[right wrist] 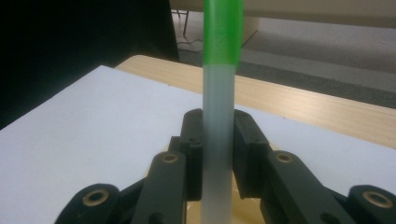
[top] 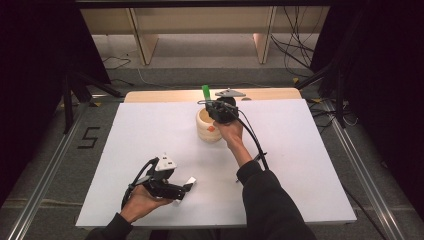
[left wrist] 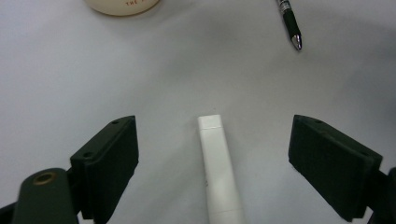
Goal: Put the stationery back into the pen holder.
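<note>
Right gripper (right wrist: pixel 218 154) clamps 1 upright green-capped marker (right wrist: pixel 219 93) above the cream cup (top: pixel 207 126), while left gripper (left wrist: pixel 212 154) gapes around a white tube (left wrist: pixel 219 172).

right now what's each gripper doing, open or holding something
left gripper: open, fingers either side of the white tube, not touching it
right gripper: shut on the green-capped marker

Around my left claw (top: pixel 186 189) the white sheet (top: pixel 150 130) lies open; only the cream cylindrical cup (top: pixel 207 126) and black-tipped pen (left wrist: pixel 290 23) obstruct farther off.
</note>
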A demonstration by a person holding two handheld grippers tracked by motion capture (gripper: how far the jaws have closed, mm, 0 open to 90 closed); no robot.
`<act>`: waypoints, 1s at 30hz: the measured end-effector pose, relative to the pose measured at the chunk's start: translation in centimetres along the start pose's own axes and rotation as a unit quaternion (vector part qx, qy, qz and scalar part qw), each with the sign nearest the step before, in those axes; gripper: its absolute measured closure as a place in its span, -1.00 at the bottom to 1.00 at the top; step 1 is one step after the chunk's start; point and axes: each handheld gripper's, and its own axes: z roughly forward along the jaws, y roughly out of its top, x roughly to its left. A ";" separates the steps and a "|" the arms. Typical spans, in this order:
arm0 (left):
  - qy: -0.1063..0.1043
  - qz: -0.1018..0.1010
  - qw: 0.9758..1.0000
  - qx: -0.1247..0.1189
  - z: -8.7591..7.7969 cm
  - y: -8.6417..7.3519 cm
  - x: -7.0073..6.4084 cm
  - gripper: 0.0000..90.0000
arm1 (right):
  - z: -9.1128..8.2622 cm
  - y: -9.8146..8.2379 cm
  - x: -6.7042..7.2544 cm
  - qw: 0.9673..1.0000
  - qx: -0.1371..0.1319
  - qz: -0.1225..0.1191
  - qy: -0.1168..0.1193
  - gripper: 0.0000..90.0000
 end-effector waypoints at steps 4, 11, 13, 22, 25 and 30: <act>0.003 0.000 1.000 0.005 0.1 0.0 0.1 -0.66 | 0.1 -0.1 0.1 1.000 0.003 -0.001 -0.001 0.69; 0.001 -0.004 1.000 0.009 0.1 0.0 0.1 -0.66 | 0.3 -0.5 0.2 1.000 0.007 -0.006 -0.006 0.69; 0.002 -0.005 1.000 0.007 0.2 -0.1 0.0 -0.66 | 0.3 -0.5 0.2 1.000 0.008 -0.006 -0.006 0.69; 0.000 -0.002 1.000 0.014 0.2 0.0 0.0 -0.66 | 0.4 -0.6 0.2 1.000 0.010 -0.011 -0.008 0.60; 0.000 -0.006 1.000 0.014 0.2 -0.1 0.1 -0.65 | 0.1 -0.2 0.2 1.000 0.007 0.005 -0.001 0.09; 0.000 -0.008 1.000 0.017 0.3 -0.1 0.1 -0.65 | -1.5 0.6 -0.3 1.000 -0.007 0.022 0.001 -0.14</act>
